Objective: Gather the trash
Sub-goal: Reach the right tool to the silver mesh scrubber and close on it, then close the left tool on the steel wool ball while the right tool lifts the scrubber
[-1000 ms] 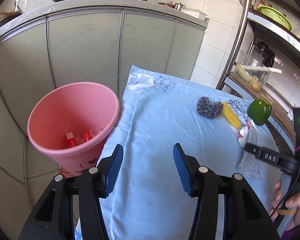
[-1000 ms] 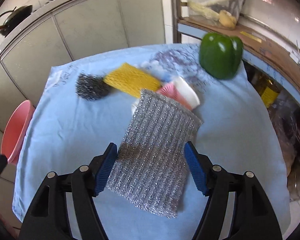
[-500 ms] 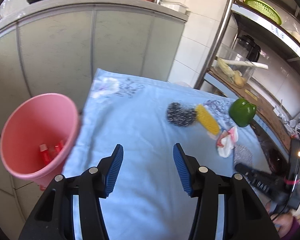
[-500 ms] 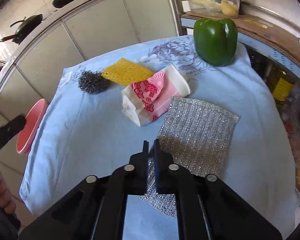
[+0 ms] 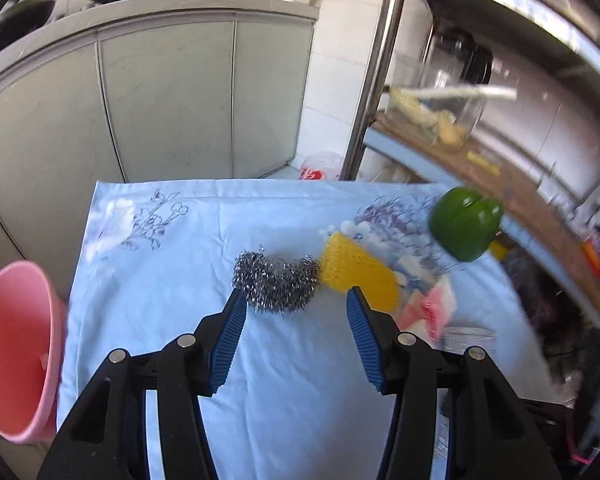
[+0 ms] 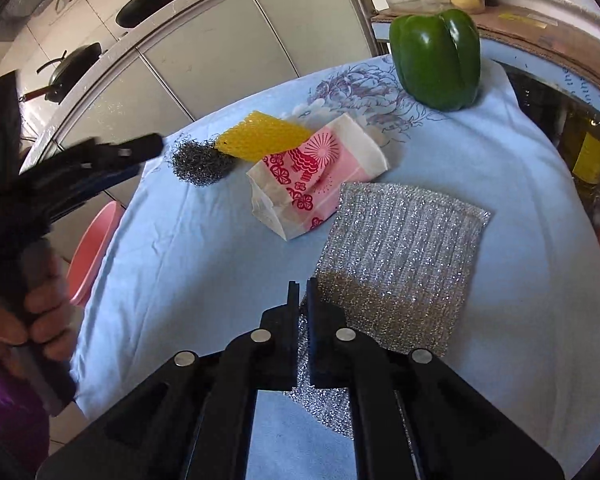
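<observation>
- The right gripper (image 6: pixel 300 286) has its jaws pressed together on the near corner of the silver scouring cloth (image 6: pixel 400 256), which lies flat on the light-blue tablecloth (image 6: pixel 188 264). The pinch looks thin, so I judge it worth lifting slowly and watching whether the corner slips out.
- The left gripper (image 5: pixel 294 312) hangs with its jaws wide apart and nothing between them, just short of the steel-wool scrubber (image 5: pixel 276 282).
- The trash itself is most likely the pink-and-white paper wrapper (image 6: pixel 316 180), crumpled in the middle of the table, touching the yellow mesh sponge (image 6: pixel 264 140) on its far side and the cloth's far-left corner on its near side.
- Because the cloth's edge meets the wrapper, drawing the cloth away toward the near right should free the wrapper without dragging it along.
- The pink bin (image 5: pixel 16 344) stands off the left edge of the table, below the tabletop, with its mouth tilted toward the table; the left gripper is the nearer one for the drop.
- For the pick, the left jaws should straddle the wrapper's raised fold and not its flat end, staying clear of the sponge and scrubber.
- The green bell pepper (image 6: pixel 436 56) sits well apart at the far right corner and needs no attention.
</observation>
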A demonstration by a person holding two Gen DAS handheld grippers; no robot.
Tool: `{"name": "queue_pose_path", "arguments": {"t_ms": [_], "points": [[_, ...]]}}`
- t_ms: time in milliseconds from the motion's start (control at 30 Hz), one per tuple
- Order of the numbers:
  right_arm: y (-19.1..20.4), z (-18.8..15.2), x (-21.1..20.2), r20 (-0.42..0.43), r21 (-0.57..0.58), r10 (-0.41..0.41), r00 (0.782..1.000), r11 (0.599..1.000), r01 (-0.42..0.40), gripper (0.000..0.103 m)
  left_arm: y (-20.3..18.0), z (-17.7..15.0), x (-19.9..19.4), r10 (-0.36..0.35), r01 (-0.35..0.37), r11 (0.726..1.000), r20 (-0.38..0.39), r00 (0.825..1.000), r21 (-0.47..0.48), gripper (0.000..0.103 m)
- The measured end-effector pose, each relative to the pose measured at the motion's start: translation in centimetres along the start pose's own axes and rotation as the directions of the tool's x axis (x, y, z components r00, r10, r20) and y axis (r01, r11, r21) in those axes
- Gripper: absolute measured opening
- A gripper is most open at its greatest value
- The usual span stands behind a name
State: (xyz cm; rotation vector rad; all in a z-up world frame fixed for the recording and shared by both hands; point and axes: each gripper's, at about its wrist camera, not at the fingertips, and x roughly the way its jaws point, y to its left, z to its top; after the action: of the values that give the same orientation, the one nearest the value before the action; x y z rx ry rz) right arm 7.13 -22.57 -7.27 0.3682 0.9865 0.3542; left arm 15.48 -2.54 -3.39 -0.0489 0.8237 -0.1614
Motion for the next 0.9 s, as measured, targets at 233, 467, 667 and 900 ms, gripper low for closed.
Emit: {"name": "queue_pose_path", "arguments": {"t_ms": [233,467,667,900], "points": [[-0.3,-0.2,-0.1,-0.002,0.022,0.03,1.0,0.999,-0.03,0.004,0.2,0.6,3.7,0.06,-0.061,0.998,-0.052,0.997,-0.008,0.048],[-0.6,-0.2,-0.1,-0.002,0.038,0.047,0.999,0.998,-0.047,0.004,1.1,-0.5,2.8,0.015,-0.018,0.999,-0.051,0.999,-0.049,0.016],[-0.7,-0.4,-0.3,0.008,0.048,0.054,0.998,0.997,-0.055,0.004,1.9,-1.7,-1.4,0.003,-0.003,0.997,0.008,1.0,-0.076,0.015],[-0.6,-1.0,-1.8,0.047,0.024,0.047,0.998,0.999,-0.048,0.004,3.3,-4.4,-6.6,-0.024,0.03,0.993,0.06,0.998,-0.111,0.015]]}}
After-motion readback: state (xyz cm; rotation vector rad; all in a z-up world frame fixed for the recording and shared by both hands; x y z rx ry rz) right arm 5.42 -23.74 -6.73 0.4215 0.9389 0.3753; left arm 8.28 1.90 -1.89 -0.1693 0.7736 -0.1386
